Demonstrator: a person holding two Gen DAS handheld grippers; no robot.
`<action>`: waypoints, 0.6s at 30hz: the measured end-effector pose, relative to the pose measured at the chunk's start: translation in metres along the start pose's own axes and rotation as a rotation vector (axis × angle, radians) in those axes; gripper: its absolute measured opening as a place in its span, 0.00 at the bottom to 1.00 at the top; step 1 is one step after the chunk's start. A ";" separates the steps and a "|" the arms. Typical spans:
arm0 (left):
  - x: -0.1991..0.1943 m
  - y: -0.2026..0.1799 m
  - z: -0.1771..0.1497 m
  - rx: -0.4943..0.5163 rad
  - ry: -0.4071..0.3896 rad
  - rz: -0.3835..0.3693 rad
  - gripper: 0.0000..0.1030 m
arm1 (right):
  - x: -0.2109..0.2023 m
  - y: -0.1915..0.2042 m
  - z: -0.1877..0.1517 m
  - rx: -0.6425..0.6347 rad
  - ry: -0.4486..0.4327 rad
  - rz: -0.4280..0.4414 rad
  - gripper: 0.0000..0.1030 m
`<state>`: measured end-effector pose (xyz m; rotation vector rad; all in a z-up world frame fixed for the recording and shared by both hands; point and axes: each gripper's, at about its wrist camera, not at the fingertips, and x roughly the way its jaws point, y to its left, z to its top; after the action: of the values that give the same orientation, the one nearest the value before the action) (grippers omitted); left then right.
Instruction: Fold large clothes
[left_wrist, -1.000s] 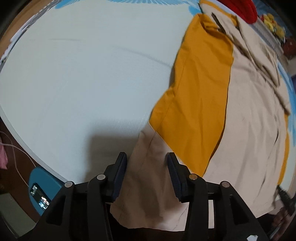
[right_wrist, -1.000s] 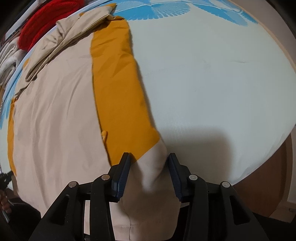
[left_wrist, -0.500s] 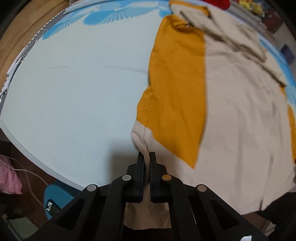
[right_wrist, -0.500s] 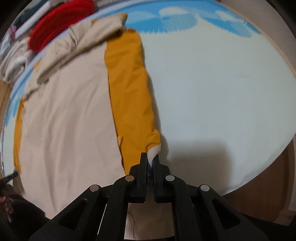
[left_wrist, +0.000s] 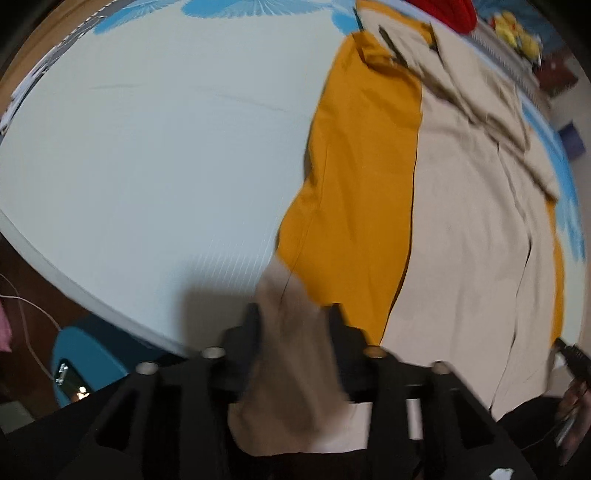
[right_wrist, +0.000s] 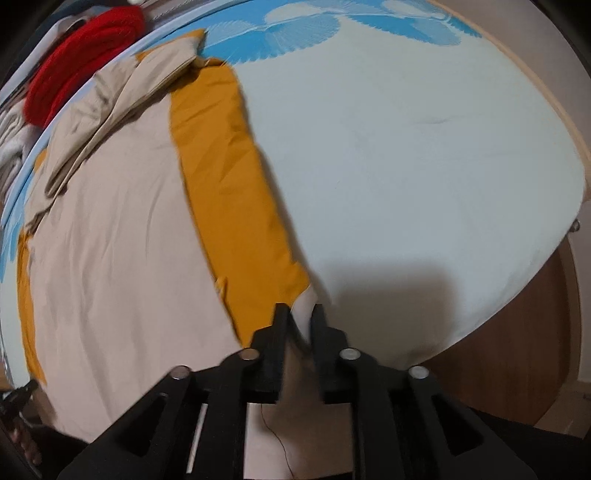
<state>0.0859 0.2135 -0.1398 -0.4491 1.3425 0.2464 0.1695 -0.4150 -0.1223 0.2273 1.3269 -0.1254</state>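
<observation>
A large beige garment (left_wrist: 461, 229) with mustard side panels (left_wrist: 362, 184) lies spread flat on the pale mint bed sheet (left_wrist: 147, 155). Its beige sleeve end (left_wrist: 291, 354) hangs over the near bed edge between the fingers of my left gripper (left_wrist: 293, 314), whose jaws are opening and stand apart around the cloth. In the right wrist view the same garment (right_wrist: 122, 229) shows its other mustard panel (right_wrist: 229, 177). My right gripper (right_wrist: 300, 314) straddles that sleeve end (right_wrist: 299, 373), its jaws opening with a narrow gap and cloth between them.
A red knitted item (right_wrist: 74, 62) and pale folded cloth lie past the garment's collar, with yellow toys (left_wrist: 517, 33) beside them. The sheet has blue feather prints (right_wrist: 303, 26). A blue object (left_wrist: 85, 354) sits on the floor below the bed edge. Brown floor (right_wrist: 517, 350) shows at the right.
A second ago both grippers stood open around the sleeve ends. Half a second ago both were clamped shut on them. Now both sets of jaws have parted again, the left wider.
</observation>
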 end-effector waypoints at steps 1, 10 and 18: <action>0.001 -0.001 0.003 0.003 -0.005 0.006 0.38 | -0.001 -0.001 0.002 0.014 -0.013 -0.005 0.30; 0.026 -0.013 0.009 0.077 0.010 0.107 0.37 | 0.034 0.018 0.010 -0.043 0.023 -0.032 0.33; 0.022 -0.025 0.000 0.166 -0.013 0.131 0.07 | 0.024 0.034 0.005 -0.106 -0.012 -0.020 0.09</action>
<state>0.1009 0.1890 -0.1566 -0.2206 1.3696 0.2437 0.1872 -0.3818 -0.1409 0.1232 1.3199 -0.0726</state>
